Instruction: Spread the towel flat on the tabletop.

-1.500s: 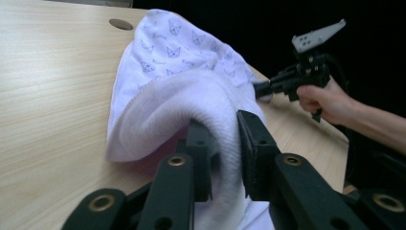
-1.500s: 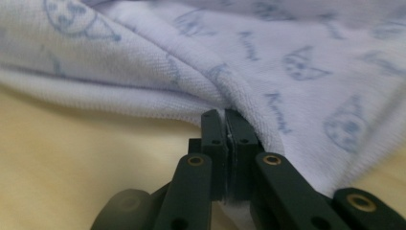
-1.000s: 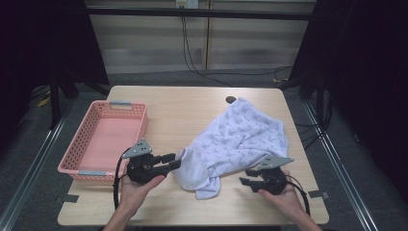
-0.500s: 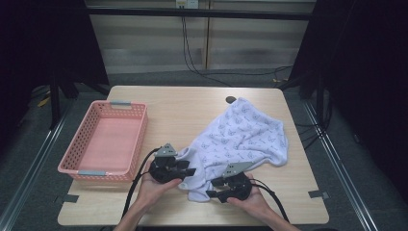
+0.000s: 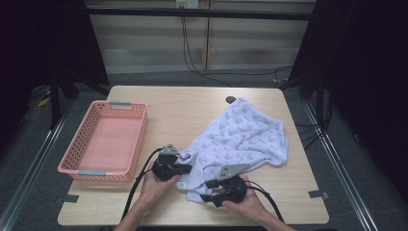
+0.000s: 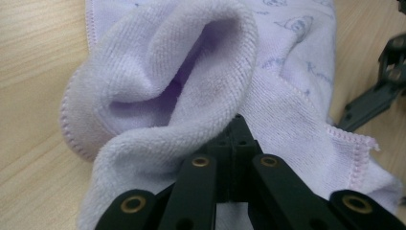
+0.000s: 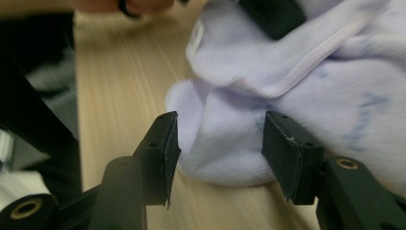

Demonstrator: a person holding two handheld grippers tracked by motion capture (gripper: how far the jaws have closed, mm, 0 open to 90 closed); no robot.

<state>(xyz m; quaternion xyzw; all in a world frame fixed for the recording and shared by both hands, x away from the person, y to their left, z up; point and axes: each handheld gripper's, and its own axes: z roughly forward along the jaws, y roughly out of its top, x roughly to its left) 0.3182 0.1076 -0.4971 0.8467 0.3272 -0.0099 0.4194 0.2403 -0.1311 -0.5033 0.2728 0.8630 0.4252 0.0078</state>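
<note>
Left tongs point(image 6: 234, 143) are clenched on the towel's point(image 5: 240, 144) near-left edge at the table point(image 5: 192, 106) front. Right tongs point(image 7: 218, 148), just opening, straddle its corner ungripped: seat the fold deep before closing.

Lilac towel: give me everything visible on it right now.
The pale lilac terry-cloth towel has a small darker printed motif, stitched hems and a small white tag at one corner. It lies crumpled on the light wooden table, right of the pink plastic basket and apart from it. The left gripper is shut on a bunched fold at its near-left edge. The right gripper has been opening; its fingers stand either side of the near corner, without pressing it.
</note>
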